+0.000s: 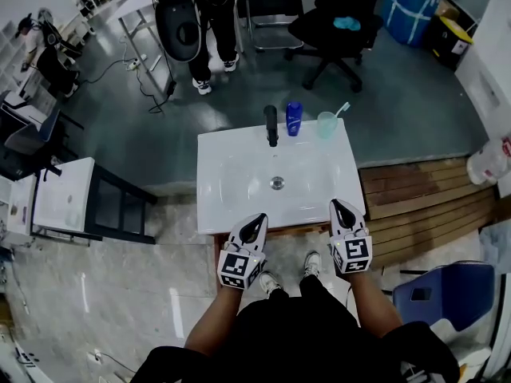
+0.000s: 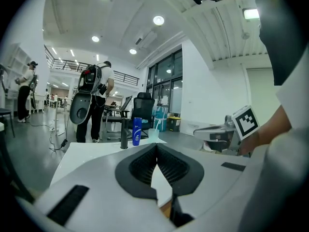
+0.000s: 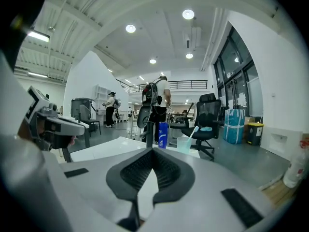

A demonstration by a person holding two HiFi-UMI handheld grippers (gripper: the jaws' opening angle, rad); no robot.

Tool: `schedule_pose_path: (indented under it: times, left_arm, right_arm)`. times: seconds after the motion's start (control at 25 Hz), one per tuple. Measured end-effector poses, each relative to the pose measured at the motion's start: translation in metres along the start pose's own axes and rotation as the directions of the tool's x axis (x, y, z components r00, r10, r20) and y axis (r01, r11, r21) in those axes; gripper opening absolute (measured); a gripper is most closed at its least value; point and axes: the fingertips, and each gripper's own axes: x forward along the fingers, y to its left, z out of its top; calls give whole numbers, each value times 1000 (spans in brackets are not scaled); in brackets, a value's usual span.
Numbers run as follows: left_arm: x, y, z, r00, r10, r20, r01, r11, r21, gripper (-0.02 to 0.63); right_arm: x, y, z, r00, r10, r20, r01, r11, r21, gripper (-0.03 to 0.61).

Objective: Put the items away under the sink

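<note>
Left gripper [image 1: 259,217] hovered over the near edge of the white sink [image 1: 231,166], and its jaws were together with nothing between them. The right gripper [image 1: 336,205] was at the same edge, more to the right, and its jaws were also closed and empty. At the back rim of the sink stood a black faucet [image 1: 271,125]. Just beside it on the right was a blue bottle [image 1: 294,118], upright, and next to that a pale green cup [image 1: 326,124] with a toothbrush [image 1: 343,108] leaning in it. Both items were well apart from the grippers.
</note>
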Motion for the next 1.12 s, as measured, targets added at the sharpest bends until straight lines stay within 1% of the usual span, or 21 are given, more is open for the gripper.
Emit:
schedule_pose_path:
  times: [0.2, 0.32, 0.44, 0.56, 0.64, 0.76, 0.8, 0.92, 1.12]
  left_arm:
    - [23, 7, 3, 1000, 22, -6, -22, 1000, 2, 18]
    - [33, 8, 7, 1000, 19, 8, -18, 1000, -23, 18]
    - [46, 12, 6, 1000, 24, 2, -24, 1000, -13, 18]
    - [57, 13, 3, 999, 30, -13, -30, 999, -18, 18]
    - [62, 13, 2, 999, 32, -20, -33, 999, -23, 18]
    - [69, 16, 2, 999, 39, -26, -40, 999, -21, 18]
    - [71, 17, 3, 999, 43, -28, -44, 999, -19, 18]
    - [76, 21, 1, 998, 55, -42, -56, 998, -19, 18]
    - [83, 26, -7, 995, 71, -71, -73, 997, -22, 18]
  right_arm:
    - [30, -16, -9, 1000, -11, -12, 11, 999, 42, 20]
    - [47, -27, -7, 1000, -5, -14, 5, 999, 41, 21]
    - [69, -41, -5, 1000, -9, -14, 10, 999, 46, 37]
    - [90, -57, -7, 999, -23, -33, 25, 998, 54, 94]
    - [104, -69, -11, 997, -45, -58, 48, 998, 37, 148]
    - [126, -86, -12, 994, -79, -76, 81, 996, 24, 193]
    - [134, -91, -12, 993, -82, -81, 85, 996, 28, 219]
    - [155, -101, -17, 992, -68, -103, 73, 997, 41, 278]
    - [190, -113, -24, 992, -20, -125, 28, 998, 62, 333]
